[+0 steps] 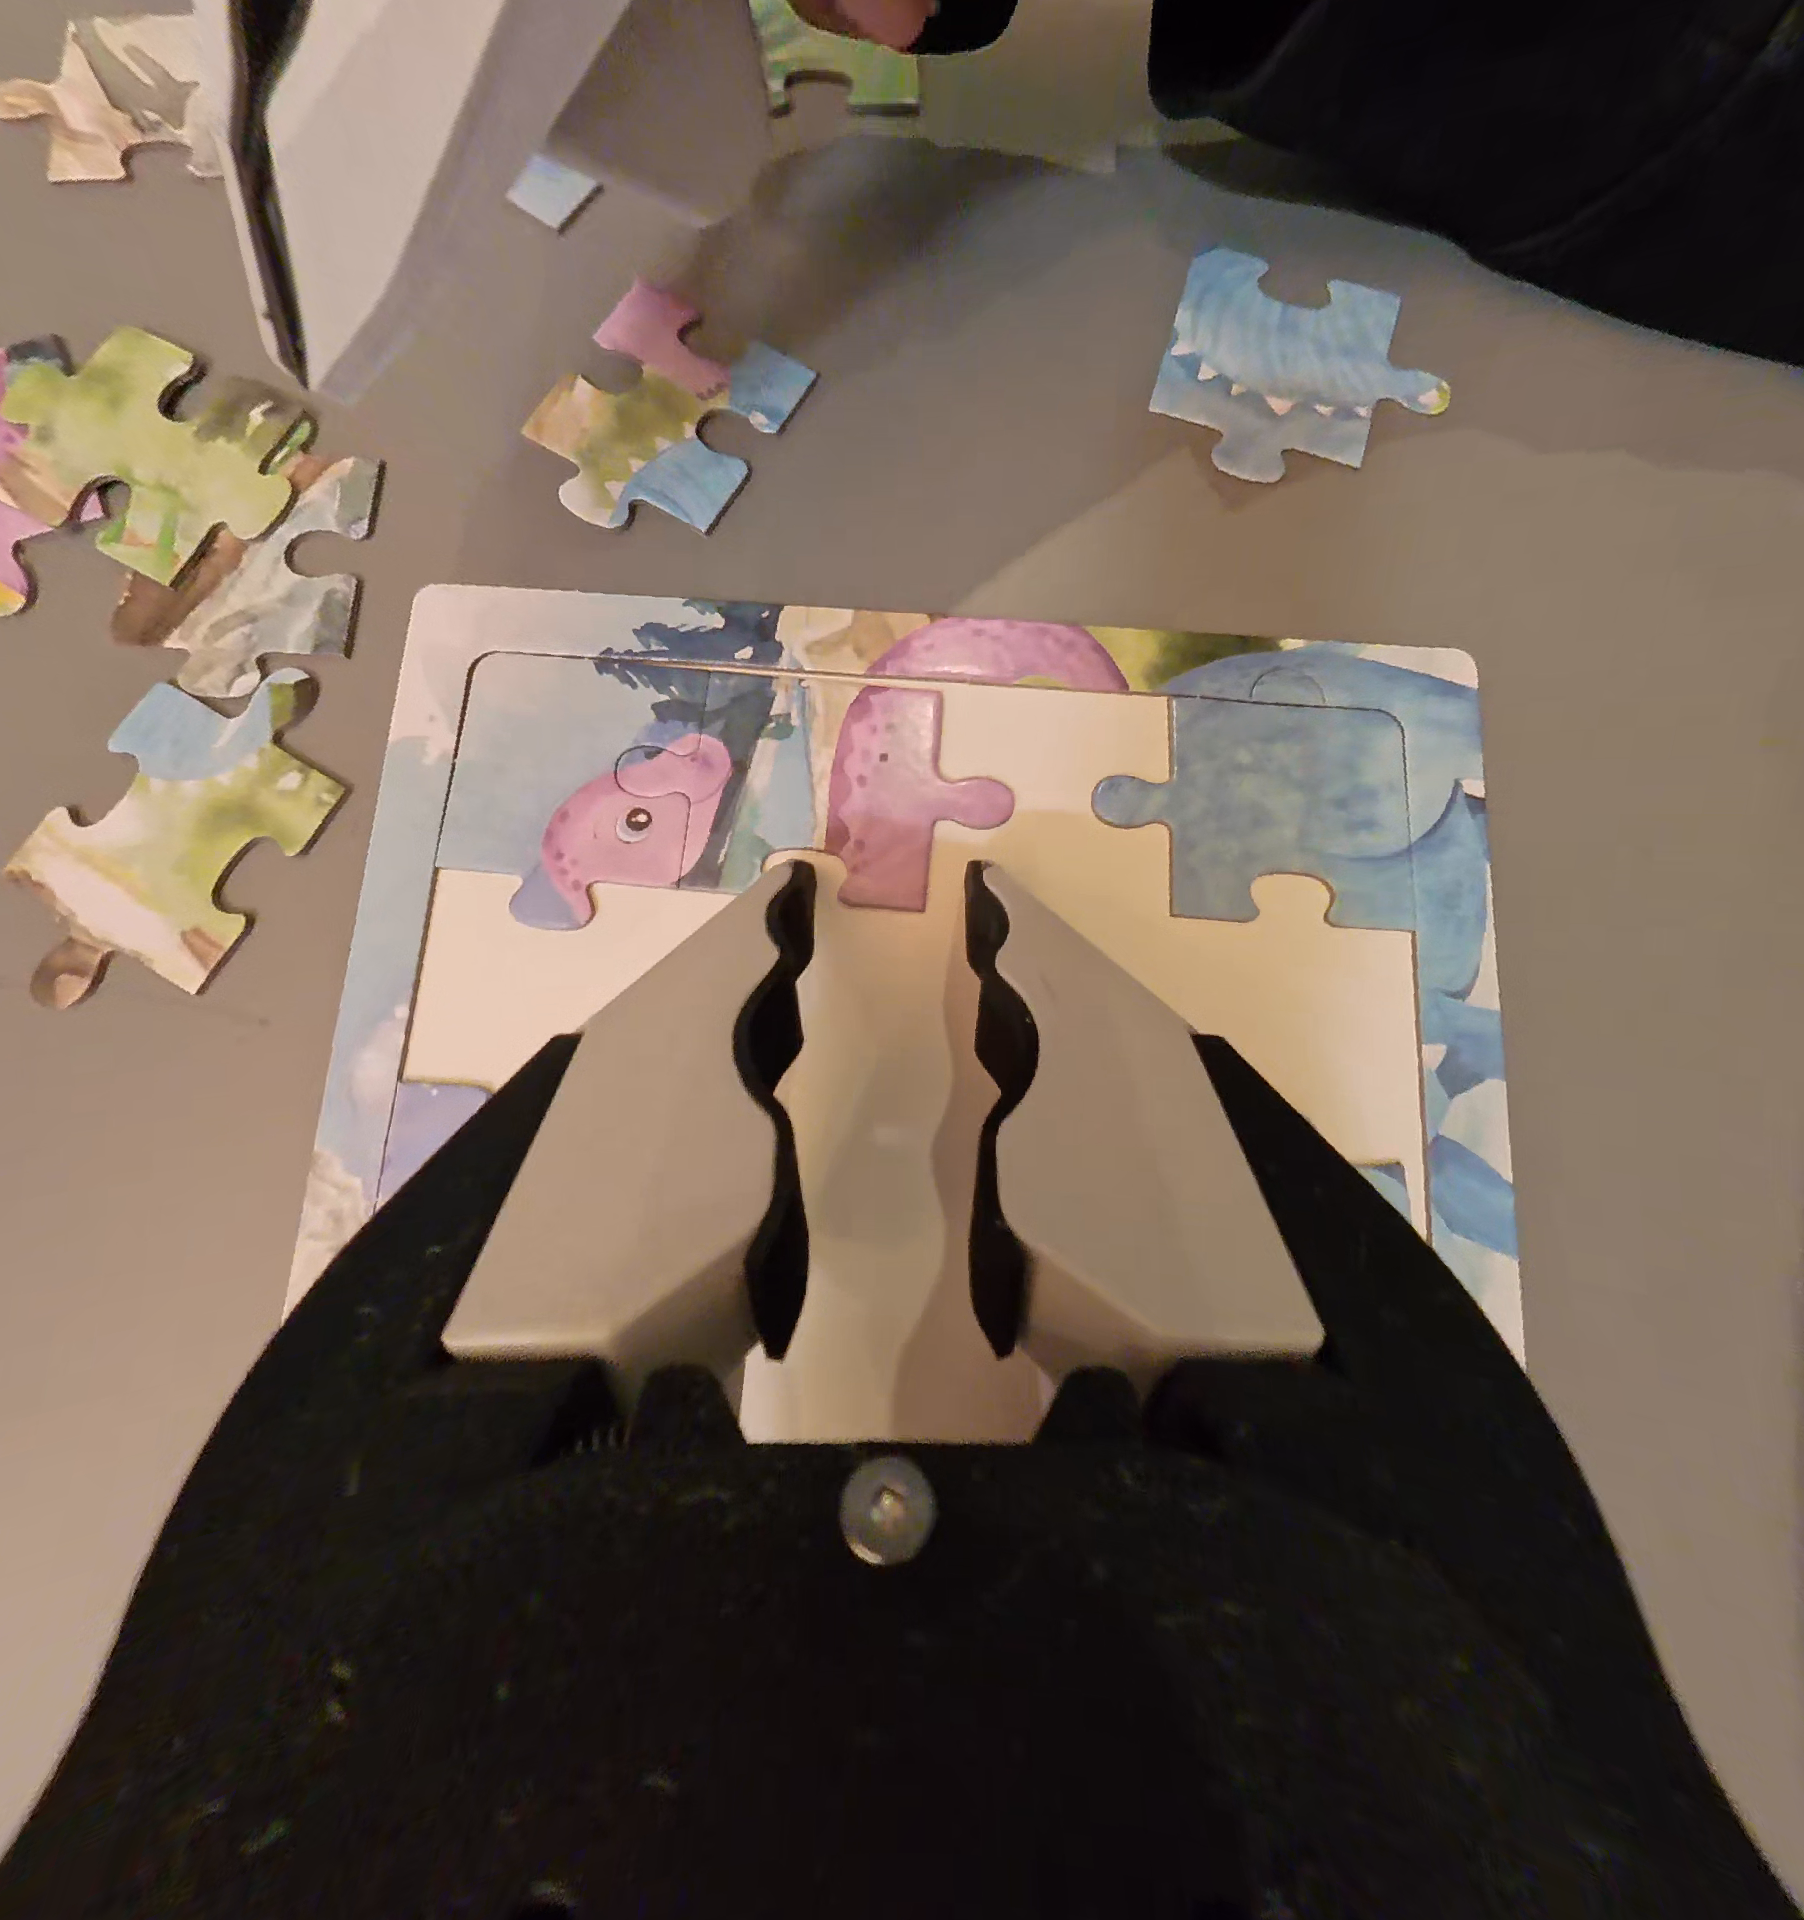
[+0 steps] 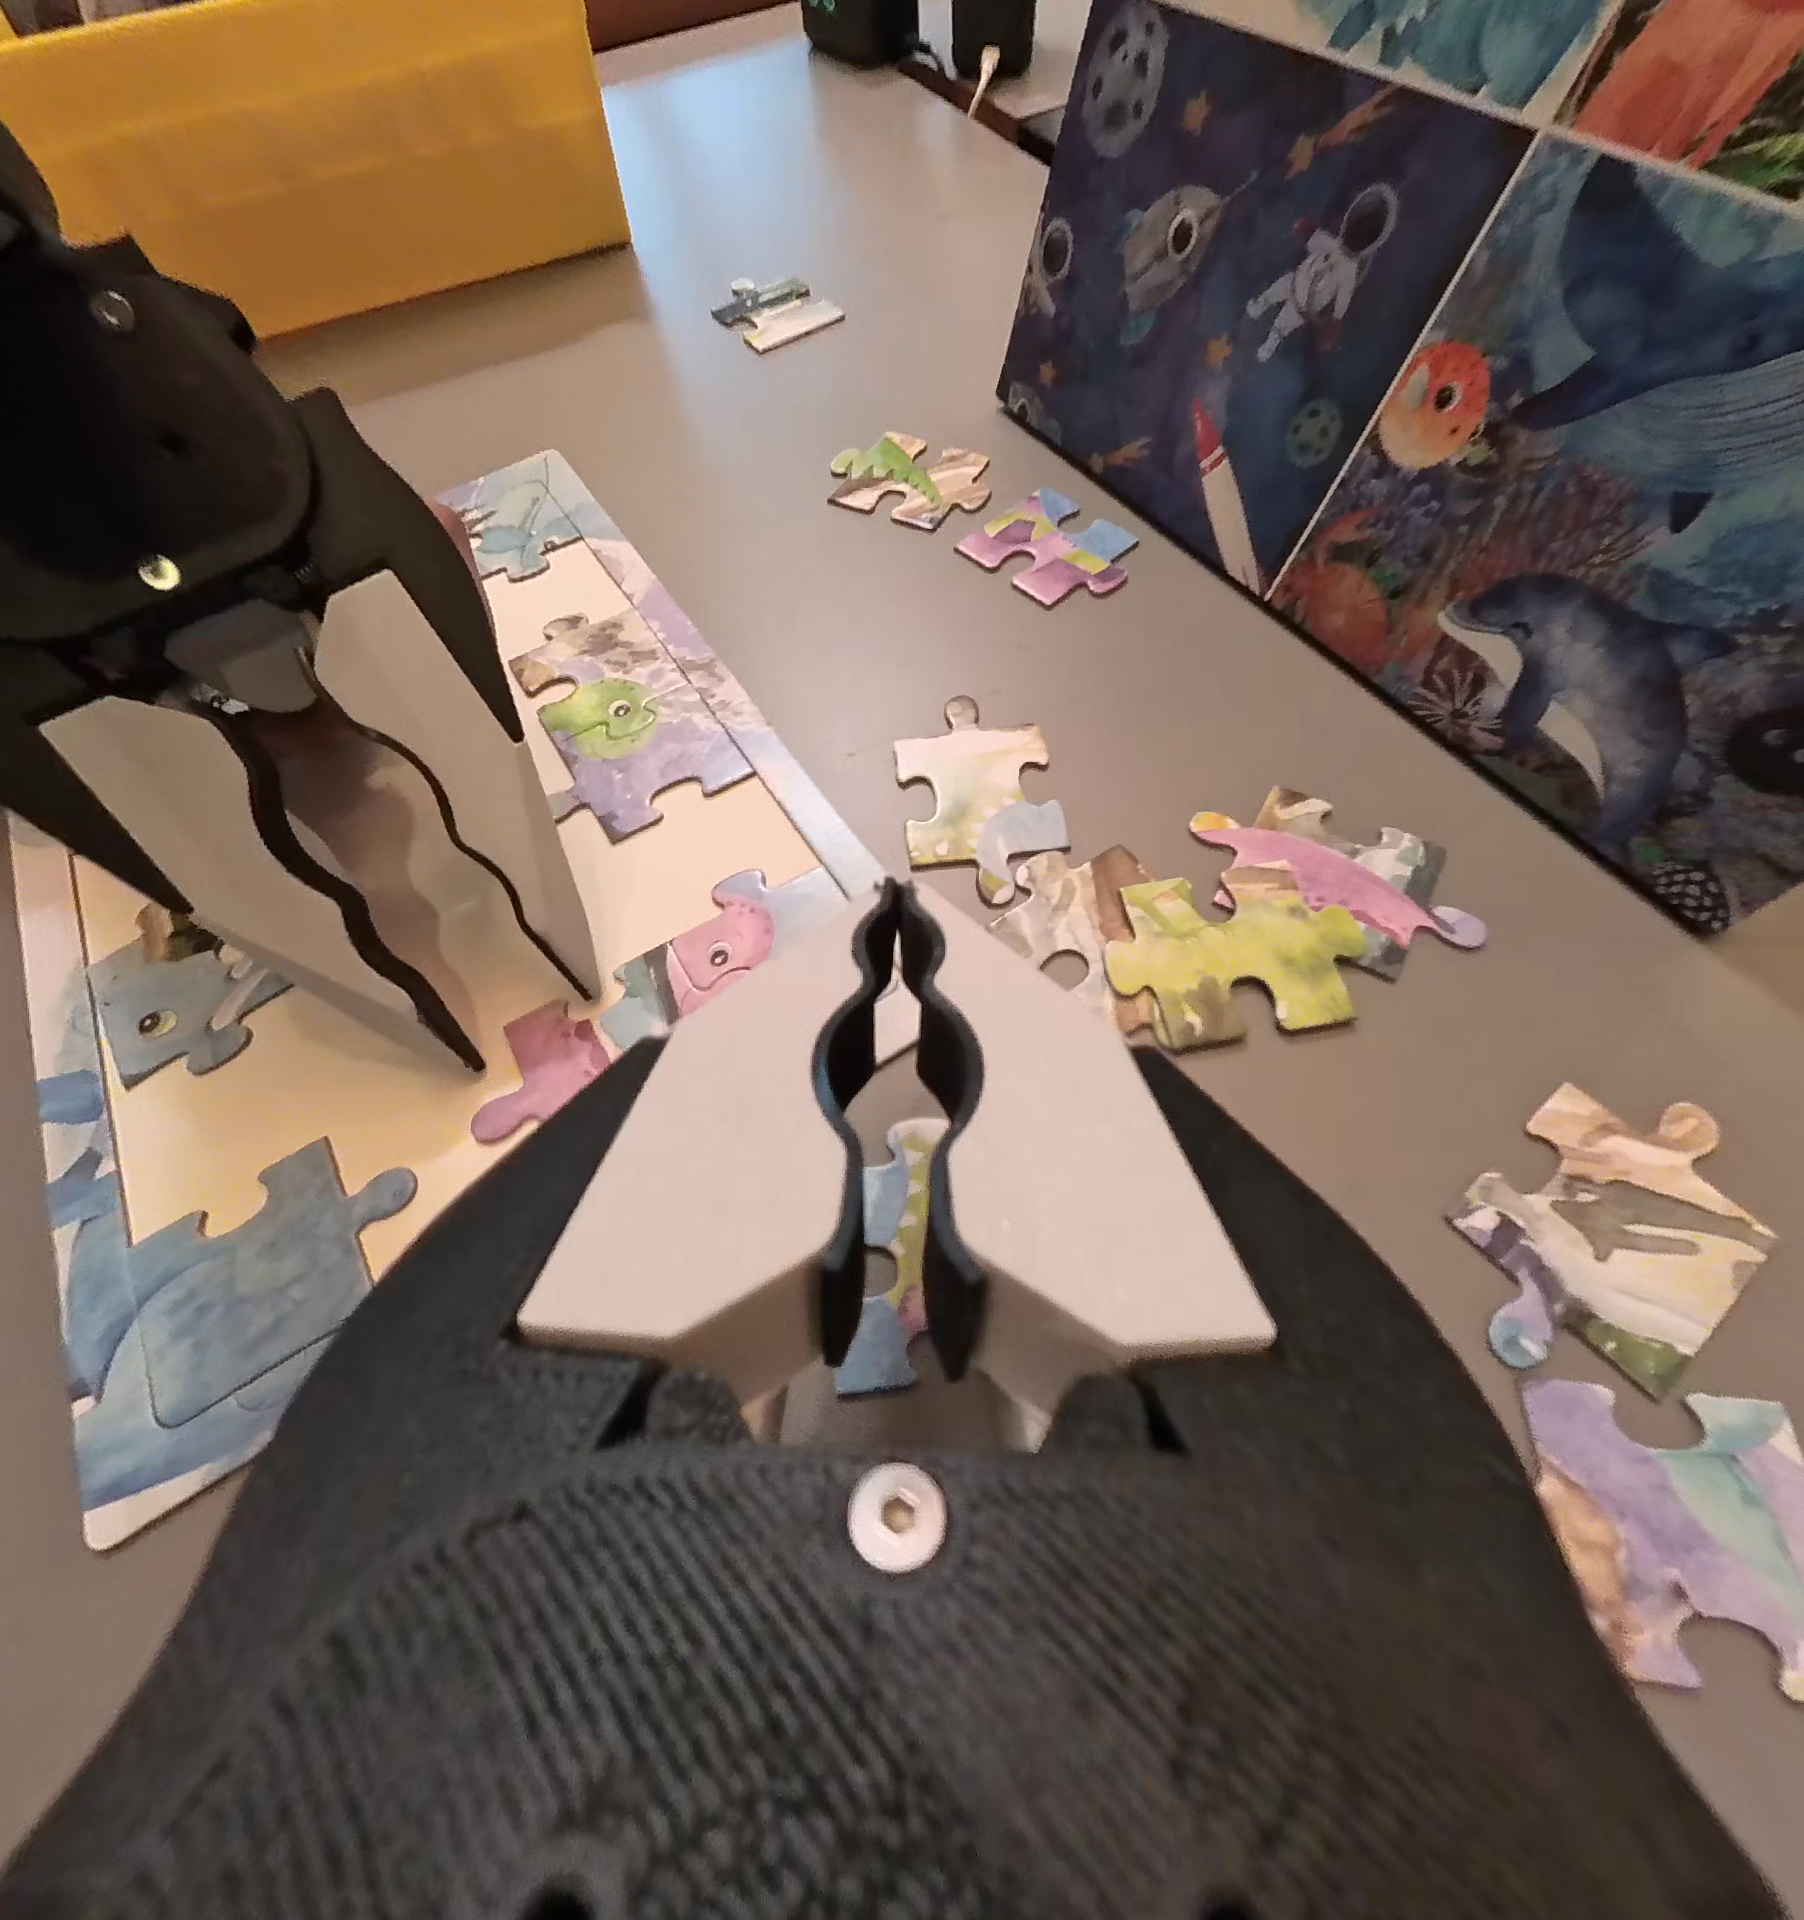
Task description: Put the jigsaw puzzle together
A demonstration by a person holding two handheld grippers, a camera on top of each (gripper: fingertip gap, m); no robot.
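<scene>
Left gripper [image 1: 882,868] poised over the puzzle tray [image 1: 415,665], jaws apart and holding nothing, fingertips planted beside the purple dinosaur piece [image 1: 903,795] already seated in the top row. Same gripper [image 2: 534,1023] seen from the right wrist view standing nearly upright on the tray [image 2: 62,1299], tips down on or just above the bare cream backing (contact cannot be told for certain).

Right gripper [image 2: 898,899] clamped on a jigsaw piece [image 2: 893,1268], blue, green and pink, held edge-on between the wavy black pads and hovering by the tray's near corner.

In the tray: a pink dinosaur head piece [image 1: 628,810] at the upper left, a large blue piece [image 1: 1282,800] at the upper right, a gap between the purple and blue pieces, most of the lower rows open.

Loose pieces spread on the grey table [image 1: 981,488]: a blue one [image 1: 1282,364] alone beyond the tray, a green, blue and pink one [image 1: 659,416], a small overlapping heap [image 1: 160,457] off to the left, a green and white piece [image 1: 171,842] just beside the tray's left edge.

Puzzle box [image 2: 1480,436] with space and sea pictures standing at the far right, a yellow bin [image 2: 306,156] behind.
</scene>
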